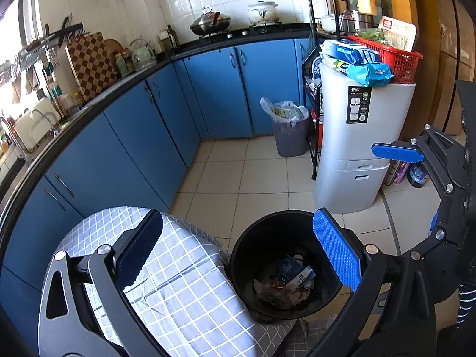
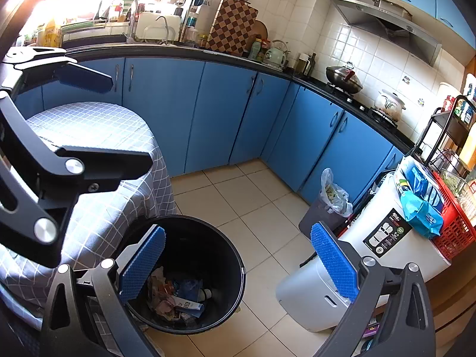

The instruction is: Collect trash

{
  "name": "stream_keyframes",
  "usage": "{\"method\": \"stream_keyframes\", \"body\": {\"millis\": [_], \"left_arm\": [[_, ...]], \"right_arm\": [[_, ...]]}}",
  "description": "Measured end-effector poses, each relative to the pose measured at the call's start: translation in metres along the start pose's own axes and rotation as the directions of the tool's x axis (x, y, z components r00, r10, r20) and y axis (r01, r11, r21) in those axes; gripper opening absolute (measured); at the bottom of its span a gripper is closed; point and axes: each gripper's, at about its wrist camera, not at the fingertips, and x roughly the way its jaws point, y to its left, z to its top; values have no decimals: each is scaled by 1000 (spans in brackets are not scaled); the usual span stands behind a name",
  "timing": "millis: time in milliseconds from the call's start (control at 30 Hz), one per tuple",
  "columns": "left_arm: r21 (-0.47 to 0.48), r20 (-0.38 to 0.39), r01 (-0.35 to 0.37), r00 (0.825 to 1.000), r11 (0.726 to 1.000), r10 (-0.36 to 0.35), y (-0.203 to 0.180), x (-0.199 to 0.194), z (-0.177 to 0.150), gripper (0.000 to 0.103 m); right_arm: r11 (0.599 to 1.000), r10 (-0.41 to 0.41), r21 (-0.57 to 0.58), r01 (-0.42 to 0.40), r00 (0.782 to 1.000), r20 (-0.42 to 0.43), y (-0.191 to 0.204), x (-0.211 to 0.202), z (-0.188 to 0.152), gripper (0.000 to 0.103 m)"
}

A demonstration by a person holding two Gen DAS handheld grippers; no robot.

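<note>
Right now both my left gripper [image 1: 238,255] and right gripper [image 2: 238,264] hang with fingers spread and empty above the bin [image 1: 238,255], trash [image 1: 285,282] lying at its bottom between them, so I'd scan slowly for leftovers, since the checked desk [image 1: 184,291] hides the floor behind it.

Wide-open, empty left gripper [image 1: 238,255] above black bin [image 1: 244,253] of trash [image 1: 285,282], beside checked cloth [image 1: 184,297].
</note>
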Motion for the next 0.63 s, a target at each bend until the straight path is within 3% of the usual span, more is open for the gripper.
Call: {"method": "stream_keyframes", "body": {"millis": [633], "left_arm": [[31, -3, -12, 1000, 999, 13, -3, -2, -2, 100]], "right_arm": [[1000, -6, -2, 6, 1000, -7, -3, 2, -2, 96]]}}
